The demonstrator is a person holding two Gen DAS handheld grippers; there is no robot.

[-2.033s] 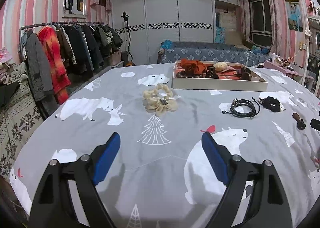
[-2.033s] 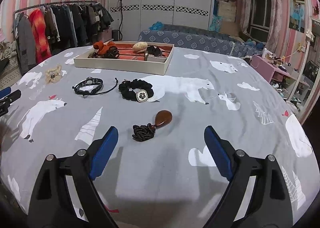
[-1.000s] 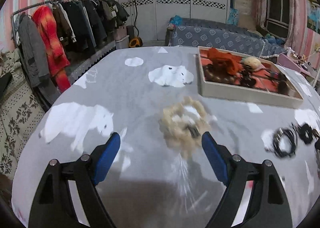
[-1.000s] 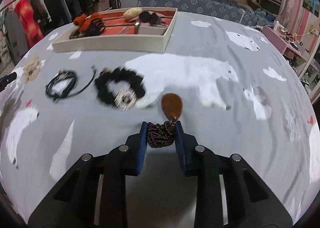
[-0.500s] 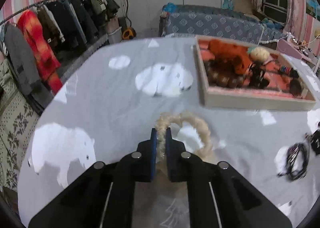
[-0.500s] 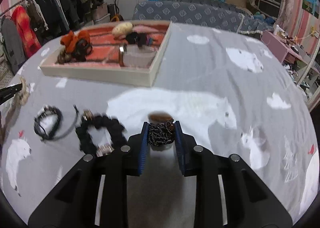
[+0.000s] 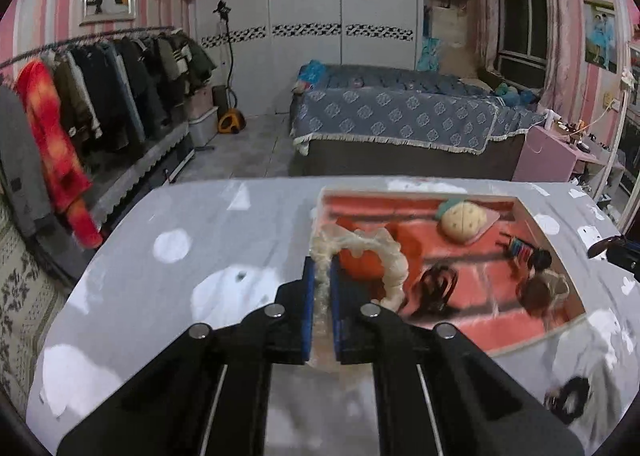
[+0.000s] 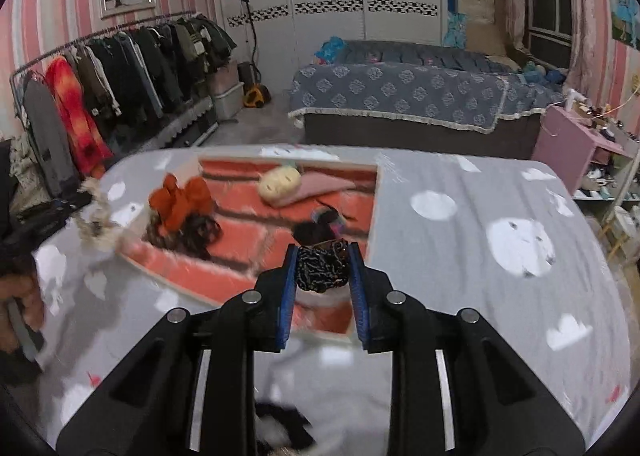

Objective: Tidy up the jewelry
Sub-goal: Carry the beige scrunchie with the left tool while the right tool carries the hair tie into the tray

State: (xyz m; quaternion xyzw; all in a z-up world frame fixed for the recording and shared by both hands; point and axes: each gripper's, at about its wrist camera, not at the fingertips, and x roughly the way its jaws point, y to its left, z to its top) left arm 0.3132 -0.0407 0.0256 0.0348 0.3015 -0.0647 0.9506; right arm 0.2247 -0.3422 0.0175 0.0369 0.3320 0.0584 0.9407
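Note:
My left gripper (image 7: 322,276) is shut on a cream scrunchie (image 7: 384,252) and holds it over the left end of the cream tray (image 7: 532,340) with a red lining. My right gripper (image 8: 322,256) is shut on a dark beaded chain with a brown pendant (image 8: 320,264), lifted above the tray's near right part (image 8: 376,195). The tray holds an orange scrunchie (image 8: 180,199), a cream plush clip (image 8: 280,179) and dark hair ties (image 7: 436,288). The left gripper with the scrunchie (image 8: 96,215) shows at the left of the right wrist view.
The table wears a grey cloth with white bears (image 8: 516,240). A black scrunchie (image 7: 572,404) lies on it near the tray. A clothes rack (image 7: 80,103) stands on the left, a bed (image 7: 400,119) behind, a pink side table (image 8: 576,143) on the right.
Both grippers have lifted their items off the cloth and moved forward to the tray. The left one closed on the cream scrunchie, the right one on the chain, within the last two seconds.

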